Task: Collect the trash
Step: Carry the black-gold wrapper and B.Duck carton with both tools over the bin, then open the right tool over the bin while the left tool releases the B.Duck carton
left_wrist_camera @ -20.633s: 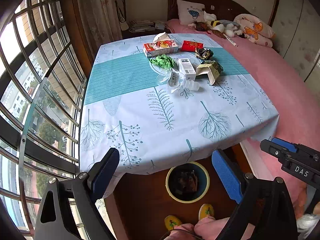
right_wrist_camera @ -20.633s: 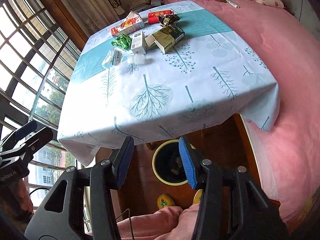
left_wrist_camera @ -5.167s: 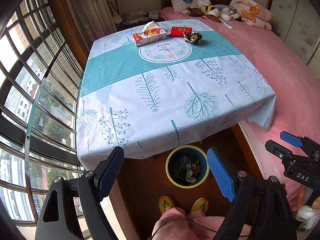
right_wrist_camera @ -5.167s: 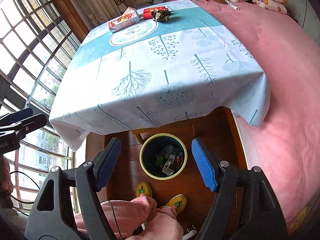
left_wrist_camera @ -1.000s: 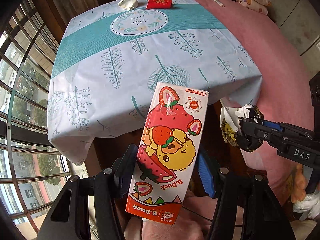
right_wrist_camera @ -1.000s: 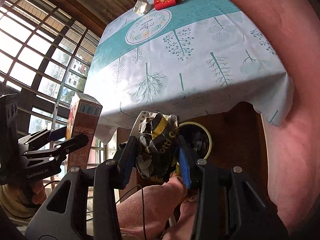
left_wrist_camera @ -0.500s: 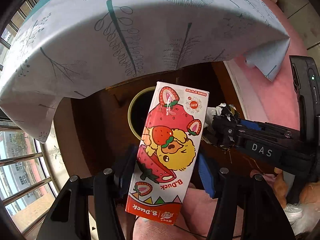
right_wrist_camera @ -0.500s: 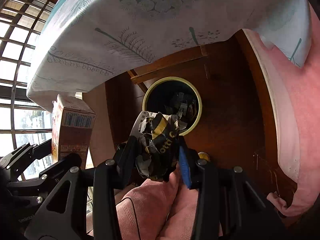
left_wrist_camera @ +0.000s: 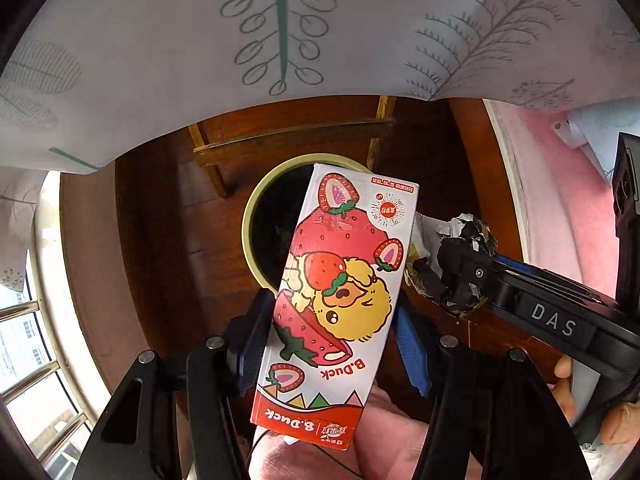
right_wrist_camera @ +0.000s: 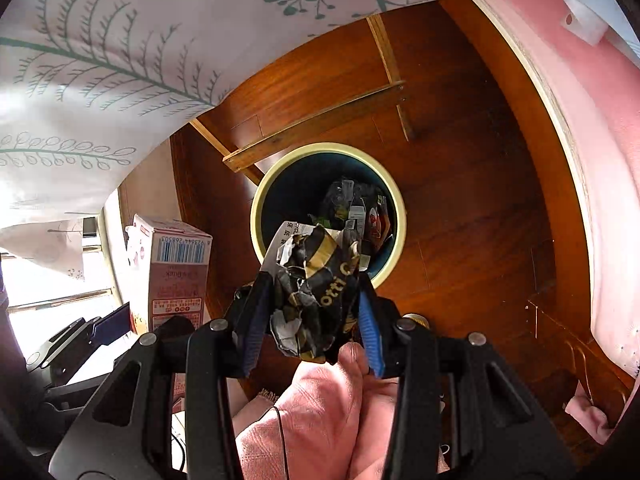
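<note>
My left gripper is shut on a red and white strawberry B.Duck tissue box, held above the yellow-rimmed trash bin; the box hides most of the bin. It also shows in the right wrist view. My right gripper is shut on a crumpled black and gold wrapper, just short of the bin, which holds several pieces of trash. The wrapper also shows in the left wrist view.
The leaf-print tablecloth hangs over the table edge above the bin. Wooden table rails cross the brown floor behind it. A pink bedspread lies to the right, a window to the left. My pink-trousered knees are below.
Both grippers have moved down and forward toward the bin with their loads. The bin looks larger and the tablecloth edge now fills the top of both views.
</note>
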Motion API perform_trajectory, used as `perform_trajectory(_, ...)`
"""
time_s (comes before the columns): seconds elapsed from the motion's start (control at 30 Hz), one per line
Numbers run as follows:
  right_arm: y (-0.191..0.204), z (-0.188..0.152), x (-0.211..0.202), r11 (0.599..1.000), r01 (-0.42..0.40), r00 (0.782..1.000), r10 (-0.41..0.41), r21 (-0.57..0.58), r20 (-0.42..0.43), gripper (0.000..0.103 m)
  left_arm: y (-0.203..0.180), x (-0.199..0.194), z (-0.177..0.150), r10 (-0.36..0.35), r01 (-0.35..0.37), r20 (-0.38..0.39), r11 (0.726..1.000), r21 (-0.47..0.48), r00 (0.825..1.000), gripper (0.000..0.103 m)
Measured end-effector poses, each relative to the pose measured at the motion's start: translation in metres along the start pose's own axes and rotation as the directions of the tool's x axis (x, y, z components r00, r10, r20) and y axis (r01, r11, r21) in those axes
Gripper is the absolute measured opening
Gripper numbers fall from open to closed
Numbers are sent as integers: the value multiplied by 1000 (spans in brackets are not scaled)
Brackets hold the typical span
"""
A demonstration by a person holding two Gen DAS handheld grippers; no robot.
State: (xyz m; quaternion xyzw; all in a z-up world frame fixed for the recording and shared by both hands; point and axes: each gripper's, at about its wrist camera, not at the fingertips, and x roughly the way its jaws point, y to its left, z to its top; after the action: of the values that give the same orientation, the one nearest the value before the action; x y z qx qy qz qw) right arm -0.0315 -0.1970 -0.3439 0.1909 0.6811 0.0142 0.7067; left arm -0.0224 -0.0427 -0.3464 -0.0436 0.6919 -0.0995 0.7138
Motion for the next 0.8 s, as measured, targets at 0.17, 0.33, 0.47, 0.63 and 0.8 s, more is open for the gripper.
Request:
perform_trajectory(0.17,-12,12,27,1000,-4,1000,4,27,-6,40,0,28,8,15,-15,-1,1000,-8,1000,59)
perform_trajectory(0.33,-22,26,51,999,-23,1000,23,40,5,44,13,47,15,38,-38,-5,999,-21,999,93)
perform_trajectory(0.47,-27,32,62,998,-20,1000,20,51,8,50,26,50,19,35,-33,23,998,-62,999,94)
perform_trajectory(0.63,-20,36,69,1000,-5,1000,5,29,12,56,40,49,26,57,-49,73,994,-102,996,95)
perform_trajectory(0.8,-16,34,75,1000,17,1000,-17,2,11,56,50,41,30,79,-65,92,988,-138,993,95)
